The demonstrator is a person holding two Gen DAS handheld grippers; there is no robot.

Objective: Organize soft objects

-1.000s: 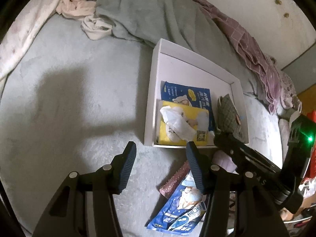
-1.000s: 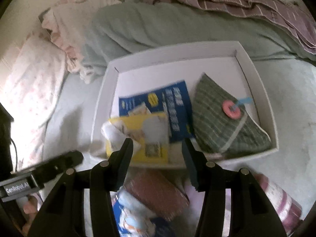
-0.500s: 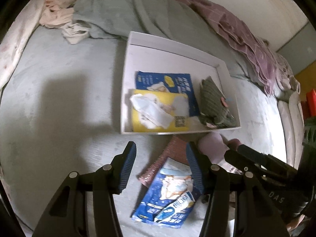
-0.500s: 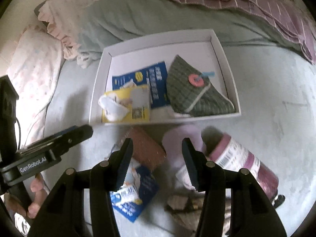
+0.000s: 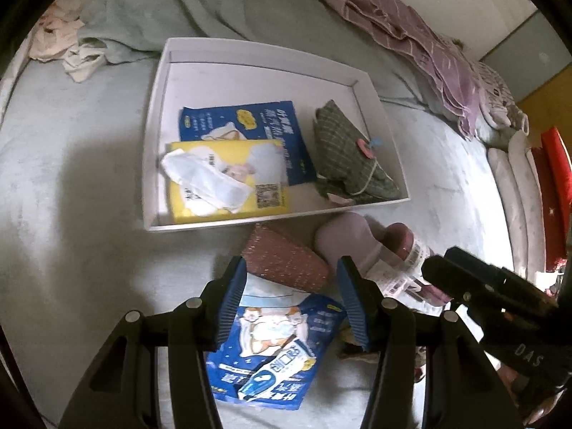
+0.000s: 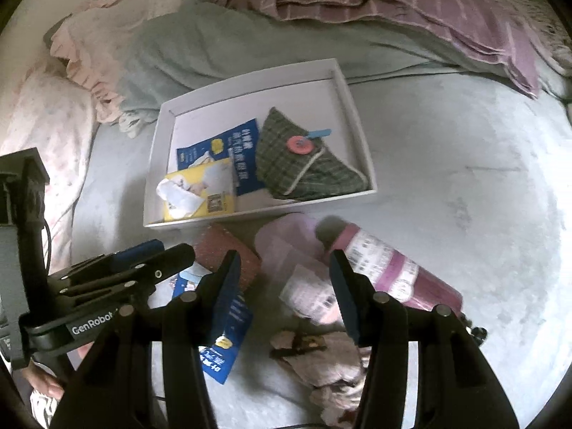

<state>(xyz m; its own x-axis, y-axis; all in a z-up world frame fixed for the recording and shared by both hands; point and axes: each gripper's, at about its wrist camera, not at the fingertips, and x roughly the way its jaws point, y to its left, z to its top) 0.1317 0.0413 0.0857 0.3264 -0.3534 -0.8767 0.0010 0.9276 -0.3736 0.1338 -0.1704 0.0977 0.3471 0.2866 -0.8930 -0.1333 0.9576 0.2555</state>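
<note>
- As the pouch (image 5: 286, 264) looks soft and light, pinch it mid-body.
- Left gripper (image 5: 291, 304): spread, empty, above it.
- Right gripper (image 6: 284, 287): spread, empty.

Tray on the bed, loose soft things along its near edge

The tray (image 5: 153, 136) lies flat on the bed cover (image 5: 71, 178), a rumpled blanket (image 5: 200, 3) behind it; inside, a wipes packet (image 5: 246, 125) lies at the middle, a second packet (image 5: 264, 175) overlapping its near-left part with a crumpled tissue (image 5: 203, 182) on top, and a cloth pouch (image 5: 346, 157) at the right; in front of the tray, from left to right, a glittery pouch (image 5: 286, 261), a soft pad (image 5: 343, 239) and a wrapped roll (image 6: 389, 264); another packet (image 5: 271, 350) lies nearer still, partly under the glittery pouch; crumpled fabric (image 6: 332, 361) lies nearest, right of that packet.
</note>
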